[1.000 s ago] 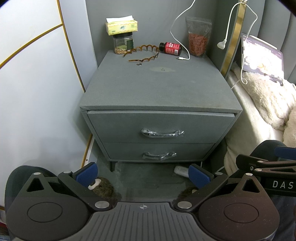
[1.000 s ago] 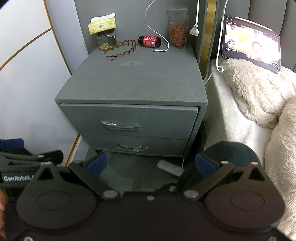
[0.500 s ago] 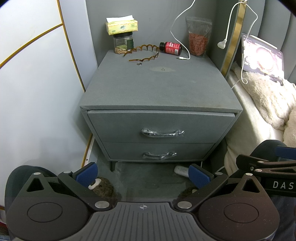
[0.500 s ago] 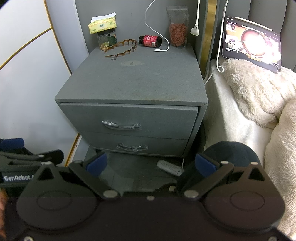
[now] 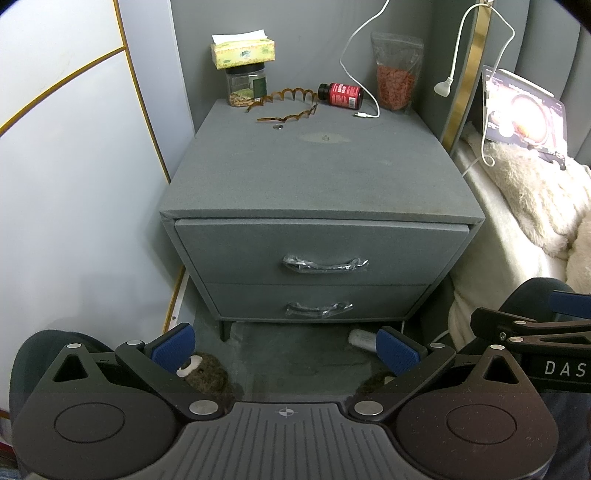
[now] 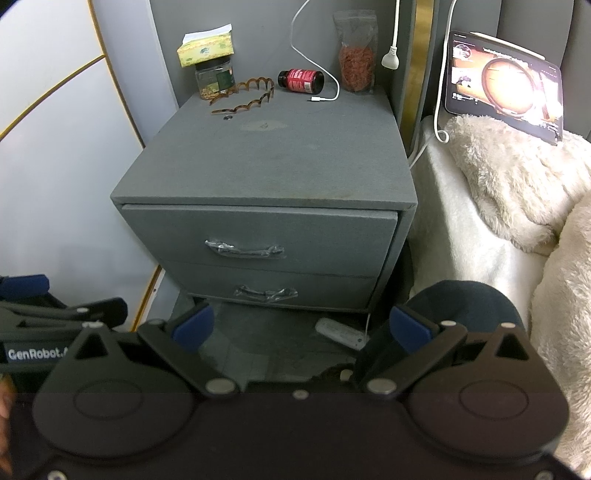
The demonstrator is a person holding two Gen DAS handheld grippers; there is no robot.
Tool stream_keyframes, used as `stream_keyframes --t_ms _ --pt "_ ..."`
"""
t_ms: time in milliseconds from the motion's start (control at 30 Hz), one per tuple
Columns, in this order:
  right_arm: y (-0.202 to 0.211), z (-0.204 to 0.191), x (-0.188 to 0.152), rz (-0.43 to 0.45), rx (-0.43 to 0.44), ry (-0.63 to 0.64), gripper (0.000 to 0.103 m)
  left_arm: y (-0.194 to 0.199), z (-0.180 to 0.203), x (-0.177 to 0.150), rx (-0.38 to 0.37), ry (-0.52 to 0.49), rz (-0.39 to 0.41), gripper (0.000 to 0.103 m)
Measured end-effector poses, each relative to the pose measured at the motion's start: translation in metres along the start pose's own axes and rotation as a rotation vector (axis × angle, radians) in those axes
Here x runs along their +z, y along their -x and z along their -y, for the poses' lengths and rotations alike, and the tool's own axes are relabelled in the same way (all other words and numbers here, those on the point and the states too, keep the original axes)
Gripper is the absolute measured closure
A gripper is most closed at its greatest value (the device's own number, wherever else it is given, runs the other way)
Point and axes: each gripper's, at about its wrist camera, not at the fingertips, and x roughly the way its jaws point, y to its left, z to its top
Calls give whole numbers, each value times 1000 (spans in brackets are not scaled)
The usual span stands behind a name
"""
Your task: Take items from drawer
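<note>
Closed drawers hide contents; tablet cropped.

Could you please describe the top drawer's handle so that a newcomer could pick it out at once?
Find the grey nightstand between the white wall and the bed. Its front has two stacked drawers, both shut. The top handle is the upper, longer bar, wrapped in crinkled clear plastic, above the lower handle.

A tissue box sits atop a jar, beside perhaps a hairband.

grey wall behind, white gold-trimmed panel left, grey floor, bed with cream blanket right.
</note>
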Motion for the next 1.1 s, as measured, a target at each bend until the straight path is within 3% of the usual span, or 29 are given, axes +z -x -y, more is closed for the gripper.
stream_keyframes --t_ms 1100 --pt "-1 1 0 -2 5 5 0 1 -1 -3 -5 4 -3 0"
